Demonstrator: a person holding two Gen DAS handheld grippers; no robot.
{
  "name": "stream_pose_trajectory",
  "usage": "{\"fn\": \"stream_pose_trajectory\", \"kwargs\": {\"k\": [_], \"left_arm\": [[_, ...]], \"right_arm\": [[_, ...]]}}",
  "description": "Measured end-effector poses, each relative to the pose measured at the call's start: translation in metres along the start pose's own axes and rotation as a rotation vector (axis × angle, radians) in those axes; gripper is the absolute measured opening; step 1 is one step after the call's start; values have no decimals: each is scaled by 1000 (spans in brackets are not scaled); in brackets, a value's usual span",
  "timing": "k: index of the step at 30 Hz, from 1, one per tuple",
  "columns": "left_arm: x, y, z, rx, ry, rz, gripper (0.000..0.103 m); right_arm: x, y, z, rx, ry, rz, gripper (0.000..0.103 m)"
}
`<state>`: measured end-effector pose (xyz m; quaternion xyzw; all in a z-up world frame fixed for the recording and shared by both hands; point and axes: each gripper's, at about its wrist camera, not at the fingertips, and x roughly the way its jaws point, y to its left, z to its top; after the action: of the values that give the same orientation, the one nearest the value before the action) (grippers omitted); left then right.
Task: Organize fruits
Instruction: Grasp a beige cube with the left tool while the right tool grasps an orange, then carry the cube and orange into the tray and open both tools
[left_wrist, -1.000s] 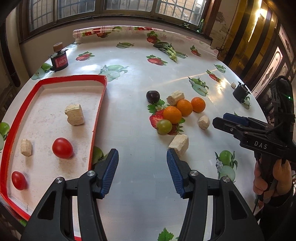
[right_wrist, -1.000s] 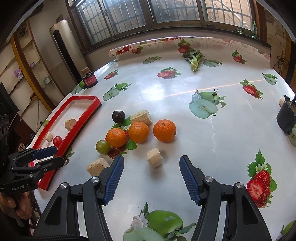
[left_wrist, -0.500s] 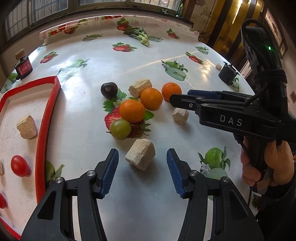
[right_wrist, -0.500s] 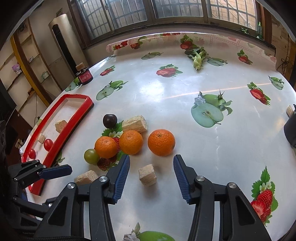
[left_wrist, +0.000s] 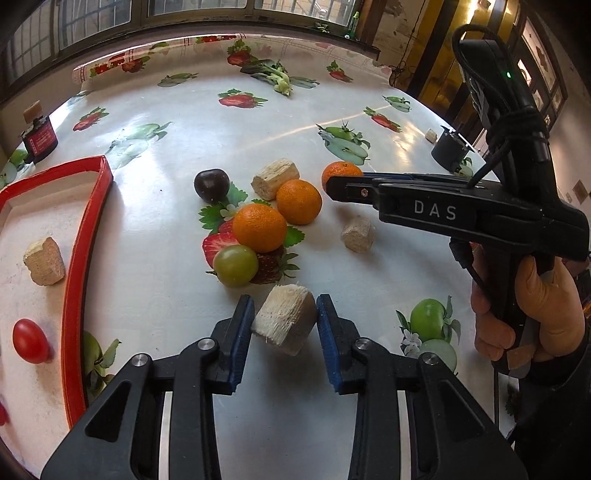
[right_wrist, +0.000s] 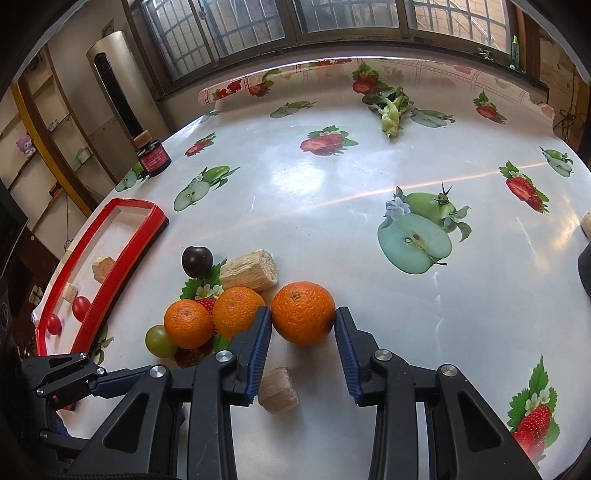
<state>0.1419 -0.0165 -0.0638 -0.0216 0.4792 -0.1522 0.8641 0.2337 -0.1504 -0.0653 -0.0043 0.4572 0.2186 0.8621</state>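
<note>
Left wrist view: the left gripper (left_wrist: 284, 325) brackets a pale fibrous block (left_wrist: 285, 318) lying on the fruit-print tablecloth (left_wrist: 207, 122). Its jaws are closing, with the blue pads (left_wrist: 242, 328) at the block's two flanks and apparently just making contact, so the grasp looks about complete. The block lies just in front of a green tomato (left_wrist: 235, 266), clear enough of it for the fingers to pass on each side. The red-rimmed tray (left_wrist: 75, 280), to the left, already holds a similar block (left_wrist: 44, 256) and a red tomato (left_wrist: 30, 340), which suggests it is the collecting place.

Right wrist view: the right gripper (right_wrist: 303, 334) straddles the rightmost orange (right_wrist: 303, 313), the one standing a little apart from its two neighbours (right_wrist: 210, 317) and thus the easiest to enclose. Its jaws are likewise closing, and the pads touch or nearly touch the orange at its widest part, where a round fruit is least likely to slip out. A second small block (right_wrist: 277, 391) lies on the cloth below the fingers, untouched. A dark plum (right_wrist: 197, 261) and a longer block (right_wrist: 249, 272) wait behind the oranges.
</note>
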Motion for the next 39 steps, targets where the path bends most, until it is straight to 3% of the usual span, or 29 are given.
{"fn": "stream_pose_trajectory", "kwargs": {"k": [18,39], "left_arm": [[-52,35,-10,-71,-99,51,32],[-83,88,-26,-166,-143,136,32]], "right_arm": [[-41,63,3,-104,-68,60,36],[-31,123,4,-202,-45,118,36]]}}
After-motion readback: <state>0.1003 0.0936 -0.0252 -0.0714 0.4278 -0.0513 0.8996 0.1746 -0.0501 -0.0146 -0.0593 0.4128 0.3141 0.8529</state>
